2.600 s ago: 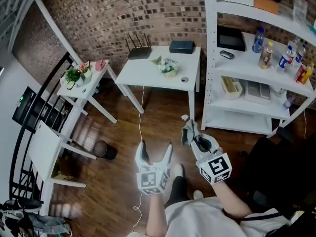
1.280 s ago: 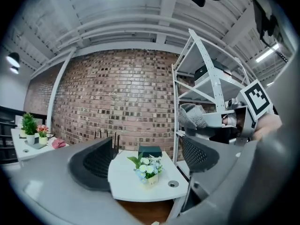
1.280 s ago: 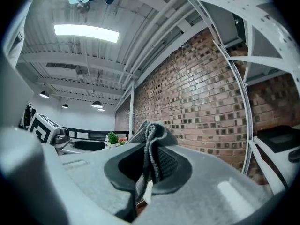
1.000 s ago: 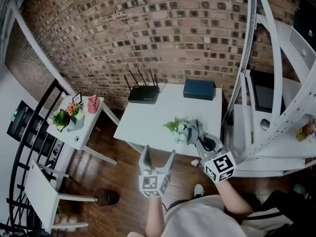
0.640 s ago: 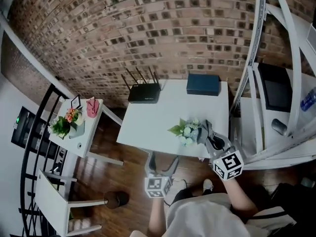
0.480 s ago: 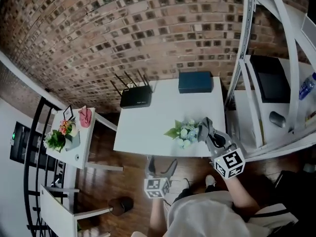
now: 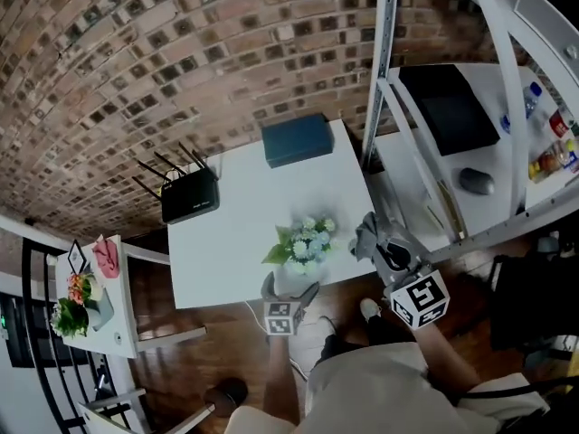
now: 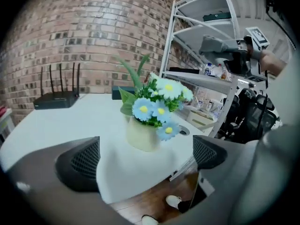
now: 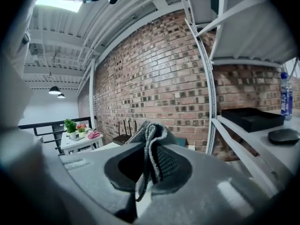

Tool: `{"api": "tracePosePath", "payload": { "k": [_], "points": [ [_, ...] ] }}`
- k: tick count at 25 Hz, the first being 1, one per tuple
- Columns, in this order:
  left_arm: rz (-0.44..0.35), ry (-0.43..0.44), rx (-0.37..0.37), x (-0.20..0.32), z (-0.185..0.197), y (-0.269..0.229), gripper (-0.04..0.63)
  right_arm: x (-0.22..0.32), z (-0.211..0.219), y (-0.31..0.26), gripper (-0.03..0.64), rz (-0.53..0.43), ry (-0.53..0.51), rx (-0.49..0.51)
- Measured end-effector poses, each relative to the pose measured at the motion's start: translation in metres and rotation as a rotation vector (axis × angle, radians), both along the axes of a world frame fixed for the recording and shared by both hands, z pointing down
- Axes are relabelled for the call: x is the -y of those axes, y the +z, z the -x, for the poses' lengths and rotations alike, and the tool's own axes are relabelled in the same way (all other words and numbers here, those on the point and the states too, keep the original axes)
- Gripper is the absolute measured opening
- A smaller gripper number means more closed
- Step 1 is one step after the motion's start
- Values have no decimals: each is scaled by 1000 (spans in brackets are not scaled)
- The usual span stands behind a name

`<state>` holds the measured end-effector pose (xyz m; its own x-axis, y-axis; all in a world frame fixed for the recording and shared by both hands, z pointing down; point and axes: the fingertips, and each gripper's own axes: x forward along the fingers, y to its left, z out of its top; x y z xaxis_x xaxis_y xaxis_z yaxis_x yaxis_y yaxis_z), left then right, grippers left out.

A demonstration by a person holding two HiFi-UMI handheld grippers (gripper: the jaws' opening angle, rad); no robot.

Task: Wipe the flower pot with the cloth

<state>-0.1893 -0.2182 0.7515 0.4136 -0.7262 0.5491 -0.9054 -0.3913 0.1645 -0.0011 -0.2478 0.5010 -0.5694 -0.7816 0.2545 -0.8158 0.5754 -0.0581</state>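
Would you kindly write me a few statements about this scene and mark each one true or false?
1. The right gripper is shut on the grey cloth. True.
2. The cloth is pressed against the flower pot. False: it is held in the air to the pot's right, clear of it.
3. The flower pot stands upright on the white table. True.
4. The black router sits on the shelf rack. False: it is on the table's far corner, by the brick wall.
5. The flowers in the pot are red. False: they are blue and white.
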Motion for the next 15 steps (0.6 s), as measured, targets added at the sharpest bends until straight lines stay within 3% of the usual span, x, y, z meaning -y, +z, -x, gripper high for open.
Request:
{"api": "tracePosePath", "payload": {
  "k": [6, 11, 12, 13, 15],
  "points": [
    [-52, 51, -43, 58, -33, 16, 630, -10, -35, 5, 0, 29, 99, -63],
    [-21, 107, 8, 88, -49, 33, 627, -16, -50, 7, 0, 38, 140, -86],
    [-14, 109, 30, 91, -49, 36, 611, -16, -52, 6, 0, 35, 145, -89],
    [-12, 105, 45, 94, -48, 37, 523, -16, -54, 5, 0, 32, 149, -90],
    [-2, 93, 38, 97, -48, 37, 503, -15, -59, 4, 0, 31, 156, -88]
  ]
}}
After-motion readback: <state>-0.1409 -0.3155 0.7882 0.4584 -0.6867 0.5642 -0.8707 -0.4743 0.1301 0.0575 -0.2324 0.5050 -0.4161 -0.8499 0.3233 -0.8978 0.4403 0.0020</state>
